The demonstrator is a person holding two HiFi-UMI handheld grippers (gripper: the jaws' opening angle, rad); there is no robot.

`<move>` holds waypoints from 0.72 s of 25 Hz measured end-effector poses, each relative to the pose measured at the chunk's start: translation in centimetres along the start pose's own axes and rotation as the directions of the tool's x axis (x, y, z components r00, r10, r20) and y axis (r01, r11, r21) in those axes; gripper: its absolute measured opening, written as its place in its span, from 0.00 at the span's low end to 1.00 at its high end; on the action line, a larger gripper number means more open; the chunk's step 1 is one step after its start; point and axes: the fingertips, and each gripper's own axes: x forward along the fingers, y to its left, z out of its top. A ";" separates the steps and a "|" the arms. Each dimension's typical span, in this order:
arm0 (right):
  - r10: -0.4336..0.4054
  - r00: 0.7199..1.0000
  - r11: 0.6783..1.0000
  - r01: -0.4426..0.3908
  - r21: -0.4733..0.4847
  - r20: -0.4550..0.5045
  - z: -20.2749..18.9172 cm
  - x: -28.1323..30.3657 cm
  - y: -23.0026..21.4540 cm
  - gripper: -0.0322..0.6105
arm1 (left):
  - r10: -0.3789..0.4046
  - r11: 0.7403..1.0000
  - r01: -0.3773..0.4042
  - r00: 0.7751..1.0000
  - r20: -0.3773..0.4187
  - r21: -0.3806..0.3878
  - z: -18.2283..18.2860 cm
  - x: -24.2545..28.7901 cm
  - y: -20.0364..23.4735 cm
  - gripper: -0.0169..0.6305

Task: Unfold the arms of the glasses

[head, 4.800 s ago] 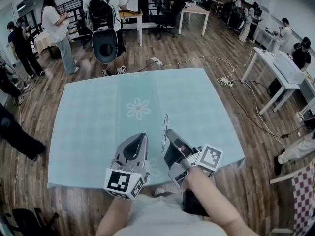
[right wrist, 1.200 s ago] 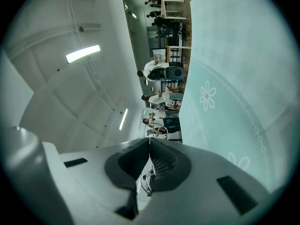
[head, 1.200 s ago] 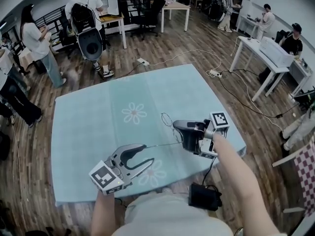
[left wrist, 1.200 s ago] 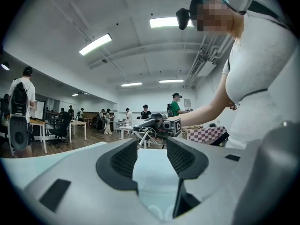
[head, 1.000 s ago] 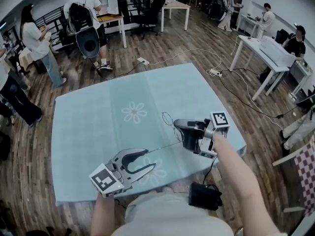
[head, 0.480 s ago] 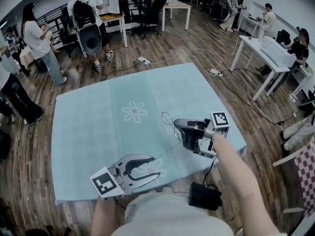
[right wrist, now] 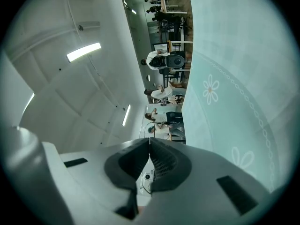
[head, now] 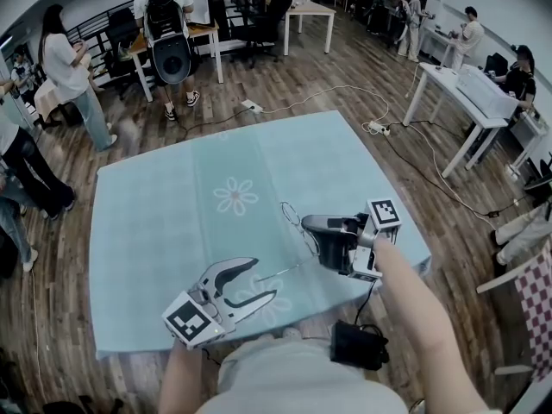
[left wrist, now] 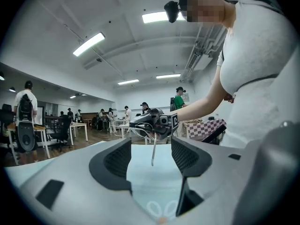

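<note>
right gripper fingers clamped on glasses, left gripper fingers opening around the arm

This is a large shared office or lab room. Around the bench with the pale blue cloth there is a wooden floor. Behind the bench stand white desks and black office chairs, with several people (some standing, some seated). A power strip lies on the floor there. Long strip lights are on the white ceiling.
</note>
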 end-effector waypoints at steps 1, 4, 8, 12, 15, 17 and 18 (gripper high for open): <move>0.003 1.000 1.000 -0.003 -0.001 -0.002 0.0 0.0 0.1 0.07 | 0.010 1.000 -0.010 1.000 -0.001 0.005 0.0 0.1 0.2 0.44; 0.013 1.000 1.000 -0.013 0.000 0.004 0.4 0.2 0.4 0.07 | 0.027 1.000 -0.027 1.000 -0.003 0.017 0.0 0.3 0.8 0.49; 0.038 0.999 0.999 -0.038 -0.005 0.012 0.4 0.3 1.0 0.07 | 0.073 0.997 -0.073 0.997 0.005 0.039 -0.4 0.2 1.3 0.49; 0.056 0.998 0.998 -0.056 -0.010 0.020 0.2 0.1 1.6 0.07 | 0.135 0.991 -0.135 0.991 0.023 0.013 -1.1 0.4 1.7 0.49; 0.085 0.996 0.996 -0.085 -0.002 0.039 0.4 0.2 2.3 0.07 | 0.171 0.985 -0.171 0.985 0.016 0.014 -1.7 1.3 2.0 0.49; 0.110 0.992 0.994 -0.111 0.004 0.056 0.7 0.3 2.6 0.07 | 0.202 0.979 -0.203 0.979 0.019 0.018 -1.9 2.1 2.5 0.49; 0.124 0.990 0.992 -0.125 0.007 0.066 0.8 0.4 2.8 0.07 | 0.219 0.976 -0.219 0.975 0.025 0.018 -1.9 2.5 2.8 0.49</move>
